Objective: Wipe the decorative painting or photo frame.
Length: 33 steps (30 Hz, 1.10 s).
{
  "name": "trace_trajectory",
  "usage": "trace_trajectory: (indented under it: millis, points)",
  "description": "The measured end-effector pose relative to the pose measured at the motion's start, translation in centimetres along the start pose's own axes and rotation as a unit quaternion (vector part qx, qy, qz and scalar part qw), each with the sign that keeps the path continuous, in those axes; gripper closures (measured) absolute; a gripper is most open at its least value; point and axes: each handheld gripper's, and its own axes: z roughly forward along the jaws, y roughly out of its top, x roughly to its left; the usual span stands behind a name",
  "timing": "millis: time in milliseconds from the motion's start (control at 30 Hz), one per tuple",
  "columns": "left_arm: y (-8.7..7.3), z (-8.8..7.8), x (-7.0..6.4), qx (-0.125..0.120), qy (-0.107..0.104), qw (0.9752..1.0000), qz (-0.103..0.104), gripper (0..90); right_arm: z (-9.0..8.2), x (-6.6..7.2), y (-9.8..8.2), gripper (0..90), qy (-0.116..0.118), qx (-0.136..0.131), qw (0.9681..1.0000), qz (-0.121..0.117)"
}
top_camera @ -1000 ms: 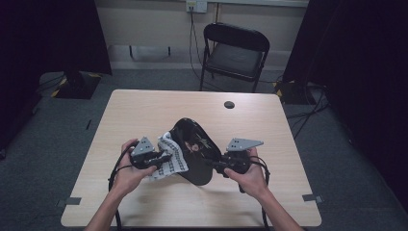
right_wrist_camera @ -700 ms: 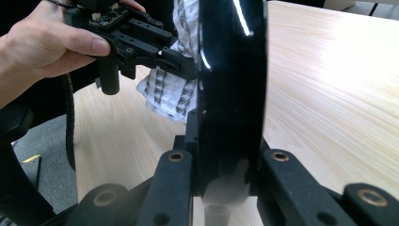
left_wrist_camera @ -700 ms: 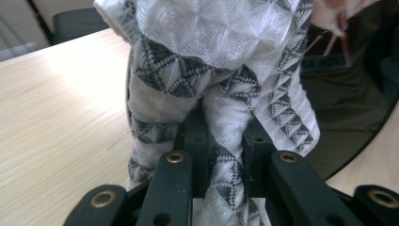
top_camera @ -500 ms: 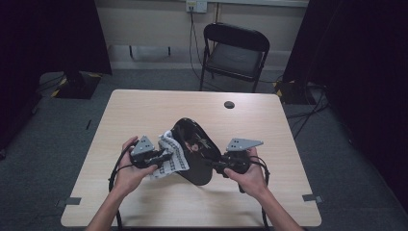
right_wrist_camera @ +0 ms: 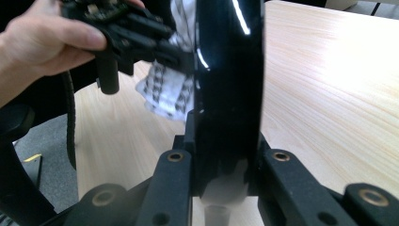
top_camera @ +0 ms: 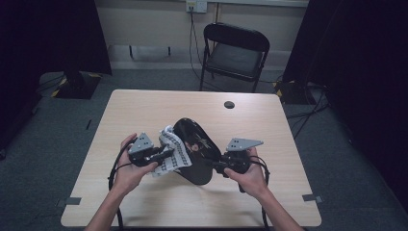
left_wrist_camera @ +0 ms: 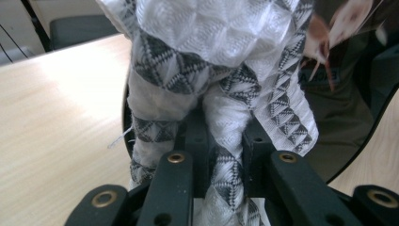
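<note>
The step in hand looks like wiping a glossy black plate [top_camera: 195, 149] with a patterned cloth [top_camera: 172, 150]. The plate is held up on edge above the middle of the desk [top_camera: 144, 106], tilted, between the two hands. The right tool [top_camera: 219, 167] is clamped on the plate's rim at its near right side; in the right gripper view the black edge [right_wrist_camera: 229, 94] sits squarely between the two jaws. The left tool [top_camera: 166, 155] is clamped on a bunched fold of the cloth [left_wrist_camera: 221, 122], which is pressed against the plate's left face [left_wrist_camera: 348, 117].

To do this well, the right tool should probably keep its bite deep on the rim, since the shiny surface may slip under sideways pressure. The left tool would do best to press the cloth flat against the plate and sweep across the face, working from the rim towards the right tool, without pushing so hard that the plate pivots in the grip.

Counted: one plate, one cloth, two tools, one desk, one folding chair [top_camera: 235, 53] beyond the plate, and one small dark disc [top_camera: 229, 104] on the desk beyond the plate.
</note>
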Motion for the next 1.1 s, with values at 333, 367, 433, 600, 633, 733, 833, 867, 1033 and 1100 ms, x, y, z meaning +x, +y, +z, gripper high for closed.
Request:
trace_trajectory:
  millis: [333, 367, 433, 600, 633, 733, 833, 867, 1033, 1100]
  points:
    - [-2.6, 1.5, 0.9, 0.078, -0.008, 0.9969, -0.004, 76.4, 0.1, 0.0, 0.0, 78.5, 0.002, 0.001, 1.0000, 0.003]
    - [-2.8, 1.6, 0.9, 0.079, -0.009, 0.9968, -0.008, 76.3, 0.1, 0.0, 0.0, 78.5, 0.002, 0.001, 1.0000, 0.003]
    - [-2.7, 1.5, 0.9, 0.079, -0.011, 0.9968, -0.008, 76.6, 0.1, 0.0, 0.0, 78.4, 0.003, 0.000, 1.0000, 0.004]
    - [-1.5, 0.7, 0.8, 0.042, -0.009, 0.9991, -0.006, 77.0, 0.1, 0.0, 0.0, 78.5, 0.003, 0.001, 1.0000, 0.003]
    - [-1.2, 0.5, 0.8, 0.032, -0.008, 0.9994, -0.005, 77.1, 0.1, 0.0, 0.0, 78.6, 0.003, 0.001, 1.0000, 0.003]
    - [-1.1, 0.2, 0.7, 0.017, -0.002, 0.9998, -0.005, 77.2, 0.1, 0.0, 0.0, 78.7, 0.003, 0.000, 1.0000, 0.003]
    - [-1.8, 0.8, 0.6, 0.041, -0.002, 0.9992, 0.001, 77.2, 0.1, 0.0, 0.0, 78.8, 0.002, 0.000, 1.0000, 0.003]
    - [-2.1, 1.1, 0.5, 0.050, -0.002, 0.9987, 0.003, 77.2, 0.1, 0.0, 0.0, 78.7, 0.002, 0.000, 1.0000, 0.002]
    - [-2.9, 1.8, 0.2, 0.084, -0.014, 0.9963, 0.010, 77.1, 0.1, 0.0, 0.0, 78.5, 0.003, 0.001, 1.0000, 0.003]
    - [-3.2, 2.2, -0.1, 0.098, -0.019, 0.9949, 0.017, 77.1, 0.1, 0.0, 0.0, 78.3, 0.003, 0.001, 1.0000, 0.004]
